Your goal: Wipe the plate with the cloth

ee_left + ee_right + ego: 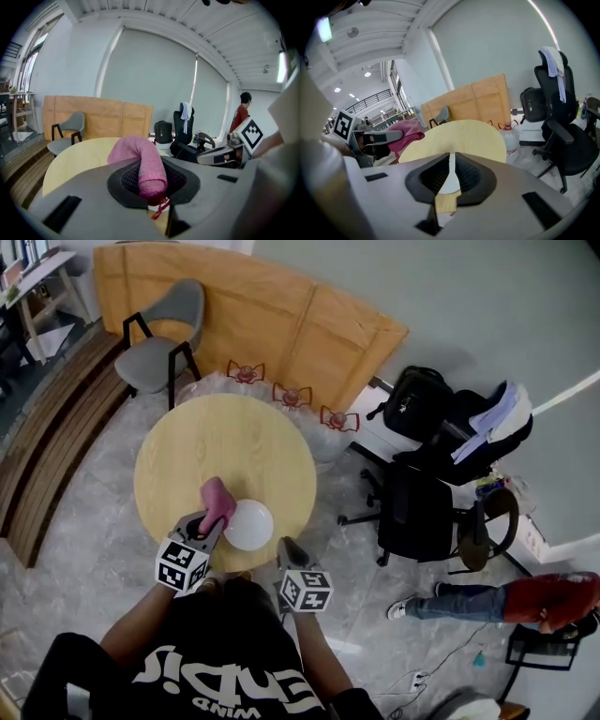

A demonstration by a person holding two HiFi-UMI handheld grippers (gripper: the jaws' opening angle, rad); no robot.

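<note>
A: Left gripper (208, 524)?
B: Clamped on the pink cloth (217, 499), just beside the plate (250, 525).
A: Right gripper (286, 548)?
B: Pinching the plate's rim, over the worktop's (225, 442) near edge.

Pretty bright, even indoor light, soft shadows. Gripper views are heavy fisheye with black corners; ceiling light (324, 29) glares upper left.

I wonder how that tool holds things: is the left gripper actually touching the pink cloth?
Touching. The left gripper view shows the pink cloth pinched between the two jaws of the left gripper, which press on it from both sides.
</note>
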